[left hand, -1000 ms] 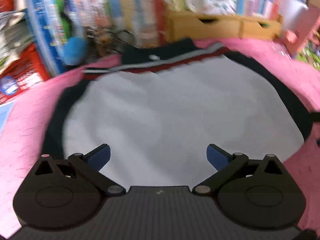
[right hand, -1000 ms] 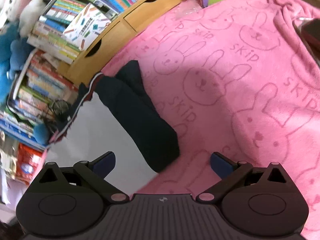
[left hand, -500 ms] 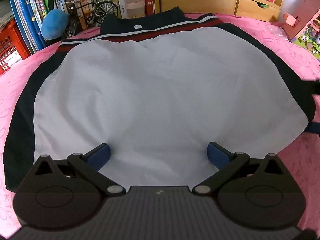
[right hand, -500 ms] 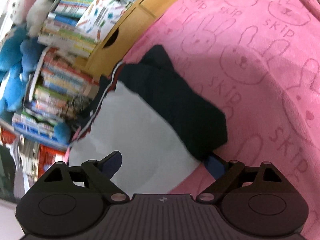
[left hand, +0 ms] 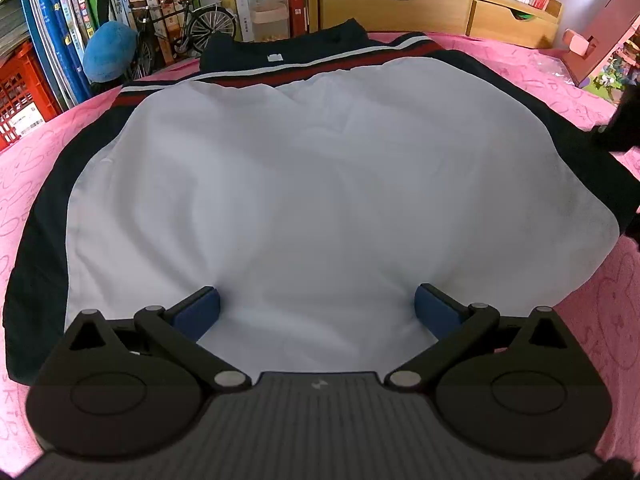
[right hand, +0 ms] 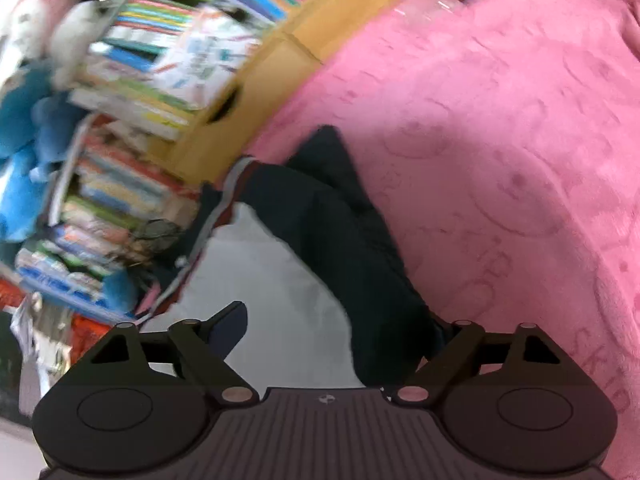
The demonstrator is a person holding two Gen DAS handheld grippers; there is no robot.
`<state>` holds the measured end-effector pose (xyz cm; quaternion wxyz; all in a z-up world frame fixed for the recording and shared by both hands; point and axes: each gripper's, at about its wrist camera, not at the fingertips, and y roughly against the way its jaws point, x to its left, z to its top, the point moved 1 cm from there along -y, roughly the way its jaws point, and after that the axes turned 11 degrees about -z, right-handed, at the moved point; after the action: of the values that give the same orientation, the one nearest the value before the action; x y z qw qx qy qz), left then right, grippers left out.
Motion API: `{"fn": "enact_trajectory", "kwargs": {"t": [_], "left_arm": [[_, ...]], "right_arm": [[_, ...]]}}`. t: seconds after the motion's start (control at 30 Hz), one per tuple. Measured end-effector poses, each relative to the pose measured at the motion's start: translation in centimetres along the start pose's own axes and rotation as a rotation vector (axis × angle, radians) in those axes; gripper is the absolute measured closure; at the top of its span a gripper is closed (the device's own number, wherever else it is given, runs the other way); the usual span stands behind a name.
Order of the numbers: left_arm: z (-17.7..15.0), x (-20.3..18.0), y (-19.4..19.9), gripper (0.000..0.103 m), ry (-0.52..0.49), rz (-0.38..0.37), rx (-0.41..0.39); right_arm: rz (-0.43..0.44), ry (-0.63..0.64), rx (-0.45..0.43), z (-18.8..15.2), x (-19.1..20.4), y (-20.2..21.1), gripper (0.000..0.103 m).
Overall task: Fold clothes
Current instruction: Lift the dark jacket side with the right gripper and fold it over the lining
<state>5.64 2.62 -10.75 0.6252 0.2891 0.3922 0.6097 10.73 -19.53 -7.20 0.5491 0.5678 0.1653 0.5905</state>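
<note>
One sleeve (right hand: 360, 264) — right view only

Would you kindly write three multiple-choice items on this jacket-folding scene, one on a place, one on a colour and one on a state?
1. Where does the dark sleeve lie, seen from the right wrist?
A. on the pink blanket, at the white panel's edge
B. hanging from the bookshelf
C. inside a wooden drawer

2. What colour is the big middle panel of the jacket?
A. yellow
B. white
C. green

3. How does the left tool stand?
A. shut on a book
B. shut on the collar
C. wide open over the white cloth

Answers: 1 A, the sleeve rests on the blanket beside the white panel. 2 B, the panel is white, with dark sides and a red and white stripe near the collar. 3 C, its blue pads stand far apart with only flat cloth between them.
</note>
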Motion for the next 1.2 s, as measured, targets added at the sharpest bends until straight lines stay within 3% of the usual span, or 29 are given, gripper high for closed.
{"fn": "enact_trajectory", "kwargs": {"t": [0.1,0.2,0.3,0.37,0.43,0.53,0.67,0.8,0.93,1.0,1.1,1.17,1.2], "left_arm": [[0.0,-0.1,0.0,0.0,-0.003,0.0,-0.004],[-0.1,-0.1,0.0,0.0,-0.005,0.0,-0.008],[-0.1,-0.1,0.0,0.0,-0.007,-0.001,-0.011],[-0.2,-0.1,0.0,0.0,-0.007,-0.001,-0.015],[-0.3,-0.1,0.0,0.0,-0.009,-0.001,-0.022],[-0.5,-0.1,0.2,0.0,-0.012,-0.003,-0.036],[-1.0,-0.1,0.4,0.0,-0.024,-0.013,-0.059],[-1.4,0.2,0.7,0.0,-0.034,-0.035,-0.082],[-2.0,1.0,1.5,0.0,-0.039,-0.073,-0.089],[-2.6,2.0,2.5,0.0,0.007,-0.121,-0.087],[-3.6,4.0,4.4,0.0,0.12,-0.211,-0.085],[-4.7,6.2,6.1,0.0,0.226,-0.271,-0.103],[-5.1,7.3,6.9,0.0,0.282,-0.297,-0.118]], "right_arm": [[0.013,-0.003,0.025,0.4,0.1,-0.3,0.033],[0.114,0.155,0.034,0.0,2.4,0.7,0.035],[0.038,0.13,0.041,0.5,1.5,-0.3,0.039],[0.012,0.029,0.073,1.2,-0.2,-1.6,0.055],[0.008,-0.013,0.095,1.5,-0.3,-1.9,0.084],[0.076,0.073,0.09,1.3,2.1,-0.8,0.085],[0.211,0.196,0.108,0.9,7.0,0.6,0.085],[0.363,0.408,0.199,-1.4,14.6,0.1,0.085],[0.387,0.768,0.347,-7.3,21.1,-2.8,0.085],[0.377,0.864,0.435,-9.4,22.5,-4.2,0.083],[0.35,0.908,0.536,-11.3,23.3,-5.6,0.069],[0.385,0.849,0.518,-10.4,22.4,-4.8,0.044],[0.409,0.808,0.498,-9.5,21.4,-4.2,0.026]]}}
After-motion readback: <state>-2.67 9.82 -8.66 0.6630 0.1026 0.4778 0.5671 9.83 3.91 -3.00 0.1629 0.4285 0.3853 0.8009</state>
